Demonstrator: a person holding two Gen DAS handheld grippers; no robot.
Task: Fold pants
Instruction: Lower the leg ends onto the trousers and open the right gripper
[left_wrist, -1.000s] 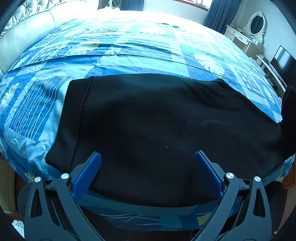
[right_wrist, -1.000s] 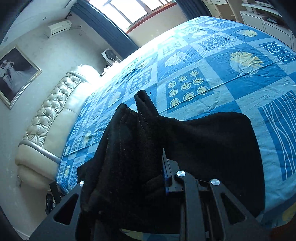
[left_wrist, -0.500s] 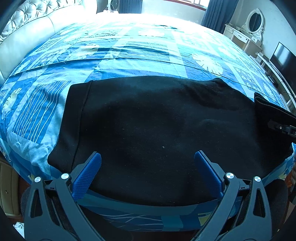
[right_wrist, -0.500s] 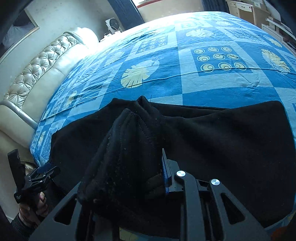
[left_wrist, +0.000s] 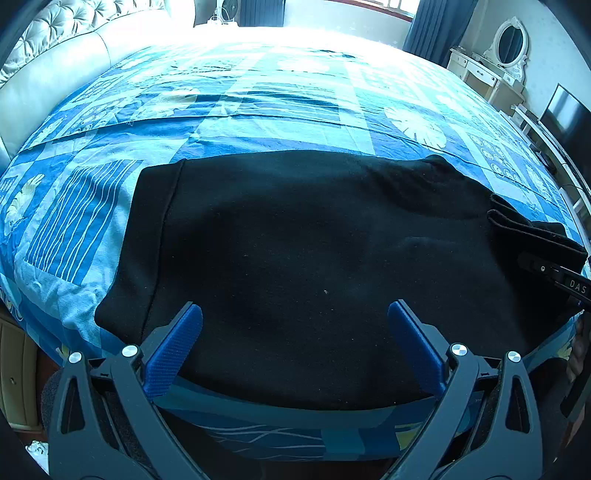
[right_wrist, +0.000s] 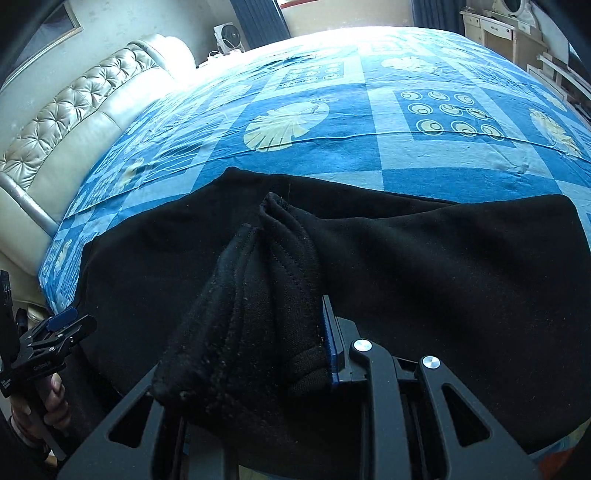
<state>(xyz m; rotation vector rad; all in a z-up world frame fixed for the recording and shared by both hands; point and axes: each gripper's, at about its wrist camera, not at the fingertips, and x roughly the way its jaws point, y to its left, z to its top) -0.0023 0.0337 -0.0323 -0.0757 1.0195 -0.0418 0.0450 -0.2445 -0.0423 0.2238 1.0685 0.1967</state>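
Black pants (left_wrist: 295, 240) lie flat across the near edge of the bed, waistband to the left. My left gripper (left_wrist: 295, 343) is open and empty, its blue pads just above the pants' near edge. My right gripper (right_wrist: 266, 332) is shut on a bunched hem of the pants (right_wrist: 258, 288) and holds it lifted over the flat part (right_wrist: 443, 266). The right gripper also shows at the right edge of the left wrist view (left_wrist: 554, 273), with the lifted cloth (left_wrist: 528, 229). The left gripper shows at the left of the right wrist view (right_wrist: 55, 328).
The bed has a blue patterned bedspread (left_wrist: 277, 103) and a tufted cream headboard (right_wrist: 66, 118). A white dresser with an oval mirror (left_wrist: 498, 55) and a dark TV screen (left_wrist: 565, 114) stand at the right. A small fan (right_wrist: 227, 35) stands beyond the bed.
My right gripper has carried the bunched hem leftward over the flat pants. It has come into the left wrist view at the right. The left gripper has stayed open and nearly still.
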